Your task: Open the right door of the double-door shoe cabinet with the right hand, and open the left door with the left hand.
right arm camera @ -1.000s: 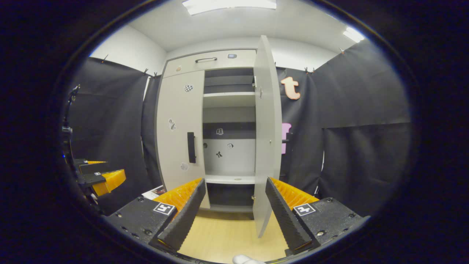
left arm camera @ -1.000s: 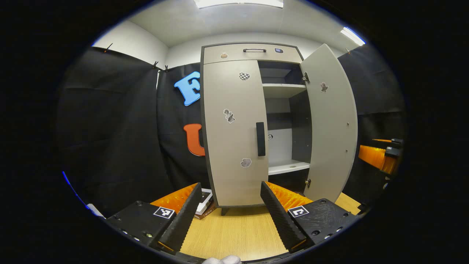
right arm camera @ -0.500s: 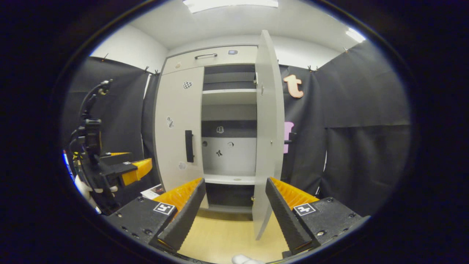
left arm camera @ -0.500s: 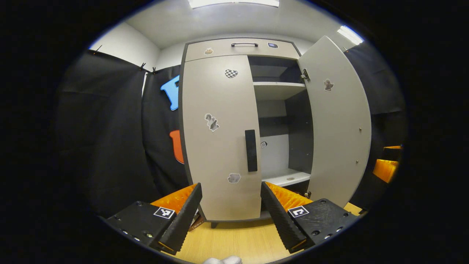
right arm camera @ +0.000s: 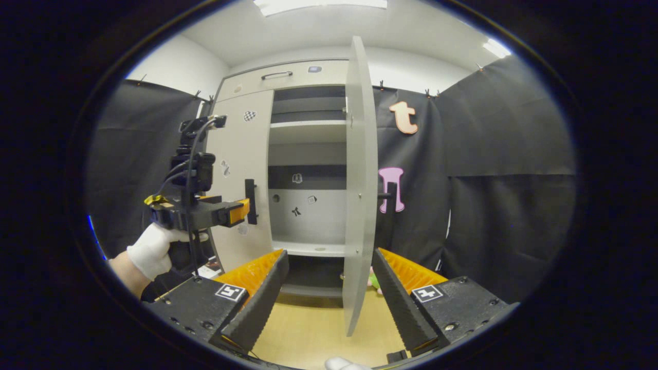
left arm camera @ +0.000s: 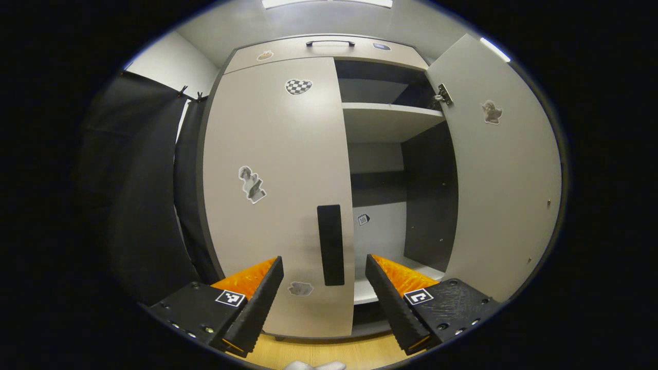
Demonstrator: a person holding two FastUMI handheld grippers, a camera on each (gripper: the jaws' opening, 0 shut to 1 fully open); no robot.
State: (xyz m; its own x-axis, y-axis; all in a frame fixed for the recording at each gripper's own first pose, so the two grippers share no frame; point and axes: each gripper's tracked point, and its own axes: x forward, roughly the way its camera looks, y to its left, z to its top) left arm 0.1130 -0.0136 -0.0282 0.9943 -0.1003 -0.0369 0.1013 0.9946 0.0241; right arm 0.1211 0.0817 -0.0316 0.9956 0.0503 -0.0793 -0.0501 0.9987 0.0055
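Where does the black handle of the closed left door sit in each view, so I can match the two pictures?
Left gripper view: the black handle stands upright just below centre, between this gripper's two fingers, near the left door's right edge.
Right gripper view: the handle is left of centre, just beyond the left gripper.
Shared landmark: the checkered sticker high on the left door.

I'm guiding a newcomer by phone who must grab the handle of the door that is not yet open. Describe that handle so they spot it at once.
Find the tall grey shoe cabinet, then its closed left door, the one with stickers. On that door's inner edge sits the handle: a plain black vertical bar, unlike the horizontal handle on the top drawer.
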